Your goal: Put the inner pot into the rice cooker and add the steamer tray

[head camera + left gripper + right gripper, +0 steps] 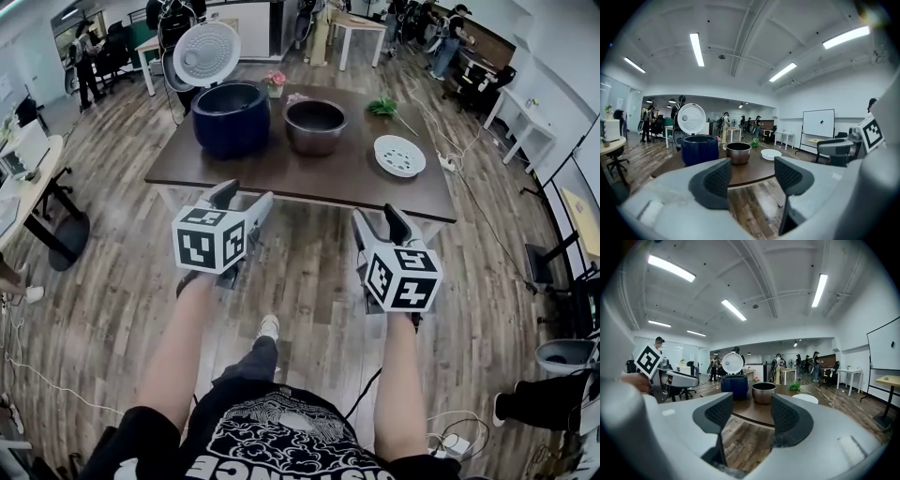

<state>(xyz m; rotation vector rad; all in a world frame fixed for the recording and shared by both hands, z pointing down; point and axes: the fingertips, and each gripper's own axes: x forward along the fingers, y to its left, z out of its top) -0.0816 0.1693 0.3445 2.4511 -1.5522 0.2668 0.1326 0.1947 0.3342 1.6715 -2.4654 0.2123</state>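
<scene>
A dark blue rice cooker (231, 116) (700, 148) (734, 385) with its white lid raised stands at the far left of the brown table (309, 173). Beside it sits the metal inner pot (316, 126) (738, 152) (763, 392). The white perforated steamer tray (399, 155) (770, 153) (805, 399) lies to the right. My left gripper (242, 199) (752, 177) and right gripper (379, 220) (749, 413) hover over the floor short of the table's near edge. Both are open with nothing between the jaws.
A small pink flower pot (275, 83) and a green sprig (383, 107) sit at the table's far side. Wooden floor surrounds the table. Other desks, chairs and several people stand in the background. A whiteboard (818, 124) is off to the right.
</scene>
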